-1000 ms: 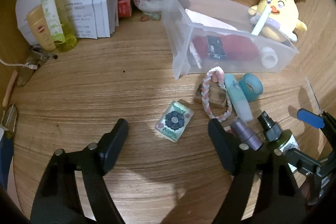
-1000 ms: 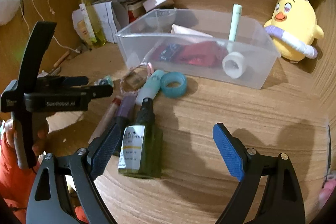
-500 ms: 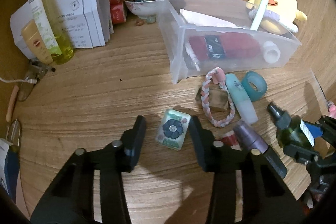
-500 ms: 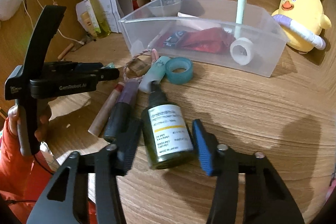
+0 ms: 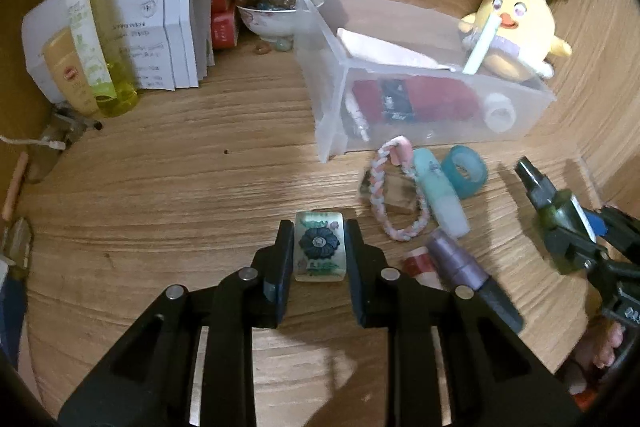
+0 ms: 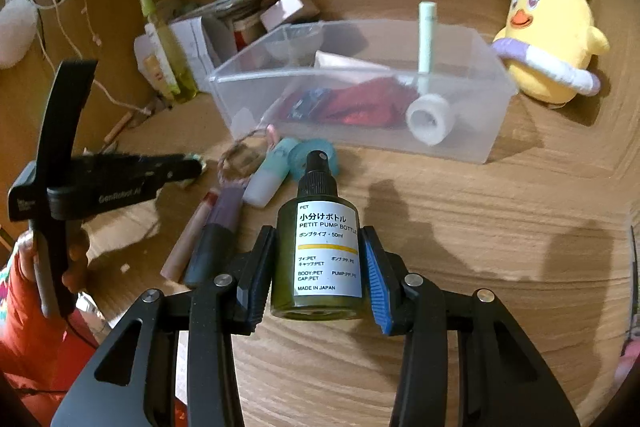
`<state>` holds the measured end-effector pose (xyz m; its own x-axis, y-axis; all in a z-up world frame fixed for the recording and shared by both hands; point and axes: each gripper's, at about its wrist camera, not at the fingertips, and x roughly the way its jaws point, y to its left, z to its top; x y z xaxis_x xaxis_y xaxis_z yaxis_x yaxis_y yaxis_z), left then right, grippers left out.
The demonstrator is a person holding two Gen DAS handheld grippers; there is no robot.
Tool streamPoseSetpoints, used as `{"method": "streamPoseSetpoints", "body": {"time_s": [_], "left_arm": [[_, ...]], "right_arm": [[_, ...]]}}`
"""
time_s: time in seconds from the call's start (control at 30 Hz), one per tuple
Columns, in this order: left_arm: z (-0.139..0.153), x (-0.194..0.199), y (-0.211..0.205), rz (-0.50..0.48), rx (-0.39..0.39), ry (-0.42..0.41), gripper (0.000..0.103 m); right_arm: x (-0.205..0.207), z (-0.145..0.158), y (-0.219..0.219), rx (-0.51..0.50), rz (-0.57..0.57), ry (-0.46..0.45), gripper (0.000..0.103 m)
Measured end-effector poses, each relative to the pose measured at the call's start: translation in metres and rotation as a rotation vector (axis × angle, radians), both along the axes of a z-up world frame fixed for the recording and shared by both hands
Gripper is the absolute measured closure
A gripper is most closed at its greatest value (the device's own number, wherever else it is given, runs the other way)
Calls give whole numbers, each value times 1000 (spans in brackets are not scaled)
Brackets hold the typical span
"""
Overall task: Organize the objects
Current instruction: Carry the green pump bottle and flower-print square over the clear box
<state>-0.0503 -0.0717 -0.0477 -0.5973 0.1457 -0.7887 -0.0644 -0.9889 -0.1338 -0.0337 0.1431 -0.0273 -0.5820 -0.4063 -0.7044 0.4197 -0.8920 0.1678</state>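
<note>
Our left claw (image 5: 319,251) grips a small floral tile (image 5: 319,246) on the table (image 5: 180,187); our right claw (image 6: 318,273) clamps a green pump bottle (image 6: 320,251). We should lift both level and lower them into the clear bin (image 6: 460,143) ahead, clearing its rim.

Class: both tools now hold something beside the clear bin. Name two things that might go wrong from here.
1. The right tool grips the round pump bottle low on its body; it may slip or tilt.
2. The left tool pinches the flower tile by its edges; it may twist loose before reaching the bin.
</note>
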Motion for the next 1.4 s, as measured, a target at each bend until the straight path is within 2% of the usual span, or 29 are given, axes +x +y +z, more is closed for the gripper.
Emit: {"method": "streamPoseSetpoints", "body": {"time_s": [0.5, 0.93, 1.17, 1.4], "left_arm": [[46, 14, 5, 29, 3, 146, 79], [83, 0, 16, 20, 41, 259, 79], [95, -12, 23, 1, 83, 288, 79], [104, -27, 29, -1, 82, 308, 79]], "right_arm": [[-17, 34, 13, -54, -53, 88, 64], [-39, 56, 33, -65, -109, 153, 64], [-56, 65, 40, -62, -145, 182, 64], [-76, 75, 49, -67, -173, 204, 64]]}}
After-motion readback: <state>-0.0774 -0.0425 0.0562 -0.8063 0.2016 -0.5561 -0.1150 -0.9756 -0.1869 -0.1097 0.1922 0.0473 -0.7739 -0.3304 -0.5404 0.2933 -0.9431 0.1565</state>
